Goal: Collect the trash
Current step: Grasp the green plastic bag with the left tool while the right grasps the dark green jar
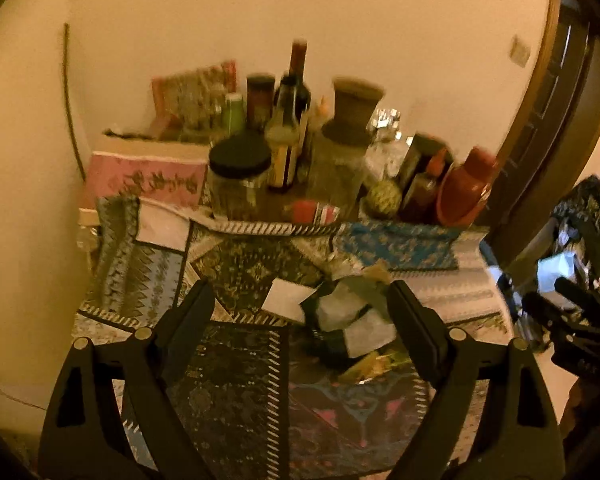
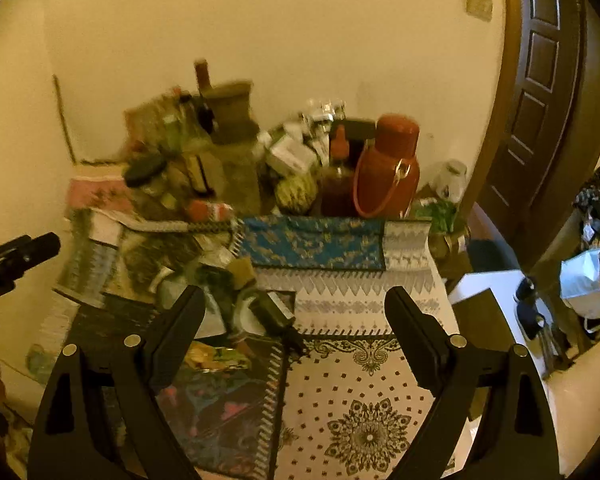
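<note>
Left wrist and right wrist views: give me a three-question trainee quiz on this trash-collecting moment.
1. True or false: the left gripper is shut on a piece of trash.
2. Where does the trash pile lie? A) on the floor B) on the patterned cloths C) inside the red flask
3. What stands at the back of the table, against the wall?

Key:
1. False; both the left gripper and the right gripper are open and hold nothing.
2. B
3. A crowd of bottles and jars, with the red flask at the right end.
</note>
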The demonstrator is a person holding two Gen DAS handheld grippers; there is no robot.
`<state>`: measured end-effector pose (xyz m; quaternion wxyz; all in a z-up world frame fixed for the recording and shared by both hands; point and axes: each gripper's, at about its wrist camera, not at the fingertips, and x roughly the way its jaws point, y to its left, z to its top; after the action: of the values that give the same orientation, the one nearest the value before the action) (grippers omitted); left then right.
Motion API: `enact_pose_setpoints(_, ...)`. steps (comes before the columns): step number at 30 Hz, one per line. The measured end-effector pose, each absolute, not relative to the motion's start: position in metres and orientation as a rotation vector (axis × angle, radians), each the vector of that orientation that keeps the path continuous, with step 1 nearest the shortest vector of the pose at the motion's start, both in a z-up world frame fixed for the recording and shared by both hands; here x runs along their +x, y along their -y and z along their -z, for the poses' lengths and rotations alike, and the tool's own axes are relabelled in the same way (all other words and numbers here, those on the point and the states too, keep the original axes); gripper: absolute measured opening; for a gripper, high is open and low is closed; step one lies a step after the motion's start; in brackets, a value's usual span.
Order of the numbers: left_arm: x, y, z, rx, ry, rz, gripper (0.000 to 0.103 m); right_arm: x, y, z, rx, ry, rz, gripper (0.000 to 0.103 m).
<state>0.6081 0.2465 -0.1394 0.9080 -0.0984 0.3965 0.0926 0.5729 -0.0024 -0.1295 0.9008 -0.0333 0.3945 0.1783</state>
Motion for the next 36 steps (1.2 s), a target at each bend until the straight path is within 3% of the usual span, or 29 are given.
enact_pose_setpoints(9, 0.660, -0.256, 0.238, -0.275, -1.013, -0.112, 0.087, 0.627, -0.033, 0.214, -0.118, -1.029, -0.411, 0.089)
enact_pose_setpoints(11, 0.667, -0.256, 0.255, -0.306, -1.053, -0.103, 0.077, 0.635, -0.039, 0.229, -0.126, -1.063, -0.426, 0.085)
enact_pose_setpoints(16, 0.680, -0.262, 0.292, -0.428, -1.134, -0.064, 0.064, 0.647, -0.053, 0.254, -0.151, -1.124, -0.479, 0.068)
enact_pose_setpoints(21, 0.687, -0.263, 0.312, -0.557, -1.164, 0.023, 0.064, 0.649, -0.066, 0.271, -0.183, -1.156, -0.513, 0.063)
enact_pose_setpoints(28, 0.694, -0.272, 0.325, -0.713, -1.165, 0.074, 0.063, 0.656, -0.066, 0.282, -0.162, -1.179, -0.485, 0.048)
enact_pose_setpoints(32, 0.696, -0.274, 0.326, -0.761, -1.159, 0.125, 0.037, 0.659, -0.062, 0.282, -0.128, -1.187, -0.473, 0.041)
enact_pose_setpoints(36, 0.696, -0.267, 0.311, -0.673, -1.144, 0.114, 0.027, 0.655, -0.057, 0.276, -0.124, -1.166, -0.462, 0.039)
